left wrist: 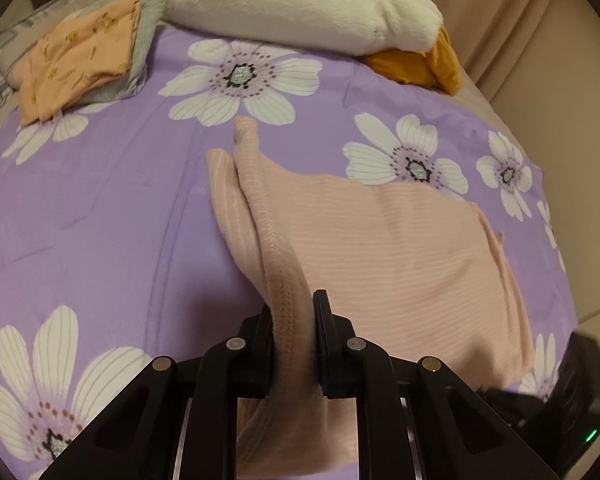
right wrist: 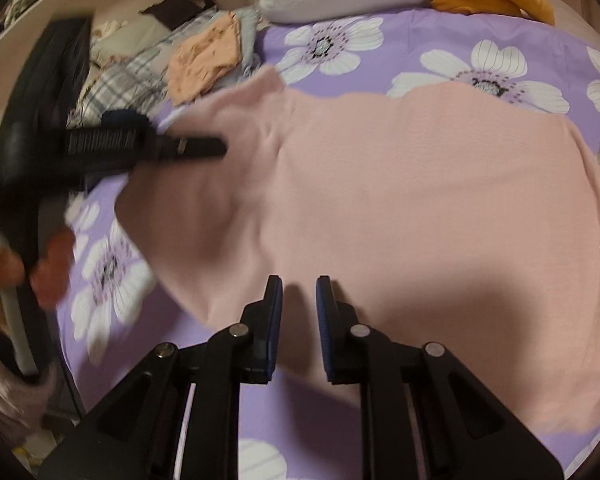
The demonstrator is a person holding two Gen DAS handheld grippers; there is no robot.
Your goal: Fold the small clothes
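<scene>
Left wrist view: the pink top [left wrist: 380,240] lies spread on the purple floral sheet [left wrist: 100,200], and the left gripper [left wrist: 294,340] is clamped on its near-left hem, a thick ribbed band of cloth pinched between the two black fingers and lifted clear of the sheet. A strap or corner of the top pokes up just beyond the lifted edge. Beyond the top, at the far left, sits a stack of folded clothes [left wrist: 76,60] with a peach floral piece uppermost; straight beyond the top, a white plush toy [left wrist: 300,4] with orange feet.

From the right wrist view, the right gripper [right wrist: 299,320] hovers over the near edge of the top, fingers drawn close together with a narrow gap. No cloth shows plainly between the pads, so whether it has caught any fabric cannot be told. The picture is motion-blurred, and the left gripper [right wrist: 204,148] shows as a dark smear over the top's left side.

The risks from here, as a guess: if only the left has hold, the fold will drag one-sided and skew the top. The bunched hem may slip from the left pinch as it is lifted. The loose strap could tuck under and leave a lump.
</scene>
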